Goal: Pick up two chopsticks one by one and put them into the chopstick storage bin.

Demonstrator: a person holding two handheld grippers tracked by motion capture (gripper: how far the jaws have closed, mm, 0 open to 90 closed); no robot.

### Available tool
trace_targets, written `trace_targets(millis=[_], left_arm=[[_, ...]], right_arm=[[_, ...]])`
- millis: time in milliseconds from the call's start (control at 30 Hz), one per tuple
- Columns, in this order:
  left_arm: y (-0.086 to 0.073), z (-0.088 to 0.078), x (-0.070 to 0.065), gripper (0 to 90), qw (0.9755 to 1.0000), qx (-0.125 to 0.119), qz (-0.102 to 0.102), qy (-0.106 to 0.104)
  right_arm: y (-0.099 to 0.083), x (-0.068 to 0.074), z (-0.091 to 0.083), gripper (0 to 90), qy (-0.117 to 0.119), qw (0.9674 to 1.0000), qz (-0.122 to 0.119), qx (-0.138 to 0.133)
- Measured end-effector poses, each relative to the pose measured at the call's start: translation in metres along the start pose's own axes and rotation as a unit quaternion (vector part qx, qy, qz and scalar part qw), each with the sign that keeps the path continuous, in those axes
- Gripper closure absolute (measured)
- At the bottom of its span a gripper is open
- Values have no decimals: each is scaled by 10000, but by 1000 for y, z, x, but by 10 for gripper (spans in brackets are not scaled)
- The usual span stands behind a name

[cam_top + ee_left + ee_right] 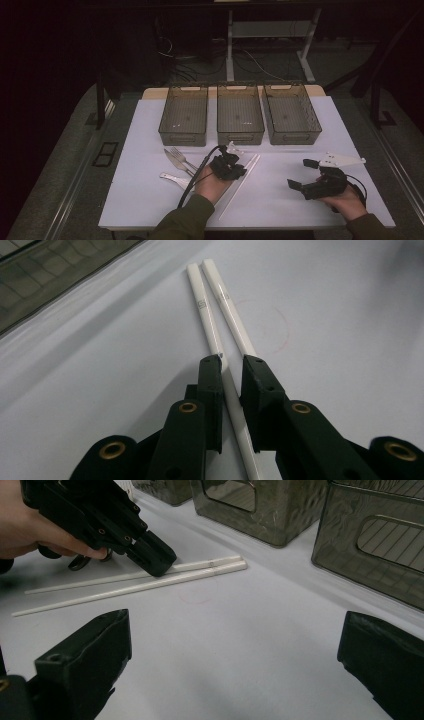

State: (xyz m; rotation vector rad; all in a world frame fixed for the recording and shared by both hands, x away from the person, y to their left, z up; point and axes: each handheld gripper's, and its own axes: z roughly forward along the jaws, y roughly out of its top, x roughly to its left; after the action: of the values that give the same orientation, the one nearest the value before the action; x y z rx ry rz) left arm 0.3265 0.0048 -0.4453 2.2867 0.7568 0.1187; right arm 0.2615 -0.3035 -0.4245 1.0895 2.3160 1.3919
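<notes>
I start with the white table point(150, 200), which takes up the middle of the high view, with three dark see-through bins point(240, 120) lined up along its upper edge and nothing in them that I can make out. Left of centre lie a fork point(181, 156), a knife point(175, 161) and a pale utensil point(172, 178) that I cannot name for sure. The pair of white chopsticks point(246, 177) runs on a slant through the middle of that view, well short of the bins. In the left gripper view, my left gripper point(231, 365) sits low at the bottom centre with its jaws nearly together around one chopstick point(212, 332); the other chopstick point(232, 315) passes just beside the right jaw, outside it. I judge that I have a narrow grip on the one stick, though I cannot tell how firmly the pads press. My right gripper point(306, 172) rests at the lower right of the high view, jaws spread wide with nothing between them, well apart from the sticks. These sticks look light, stiff, thin and glossy, so I expect them to be slippery and prone to roll or pivot in the jaws. I would take hold near the middle of the length, so the stick balances level, and squeeze squarely across it; a grip near one end would probably let it droop or twist away.
</notes>
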Motion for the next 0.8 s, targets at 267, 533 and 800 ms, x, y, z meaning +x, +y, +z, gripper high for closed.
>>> trace_targets(millis=[267,533,800], left_arm=[[2,0,1,821,9999,60,-87,36],[3,0,0,829,9997,77,118,206],[0,-1,-2,742,9998,-6,50,170]], right_arm=[[0,0,0,8,0,10000,-18,9],[0,-1,0,8,6,10000,-7,-2],[0,0,-2,8,-1,10000,-8,-21]])
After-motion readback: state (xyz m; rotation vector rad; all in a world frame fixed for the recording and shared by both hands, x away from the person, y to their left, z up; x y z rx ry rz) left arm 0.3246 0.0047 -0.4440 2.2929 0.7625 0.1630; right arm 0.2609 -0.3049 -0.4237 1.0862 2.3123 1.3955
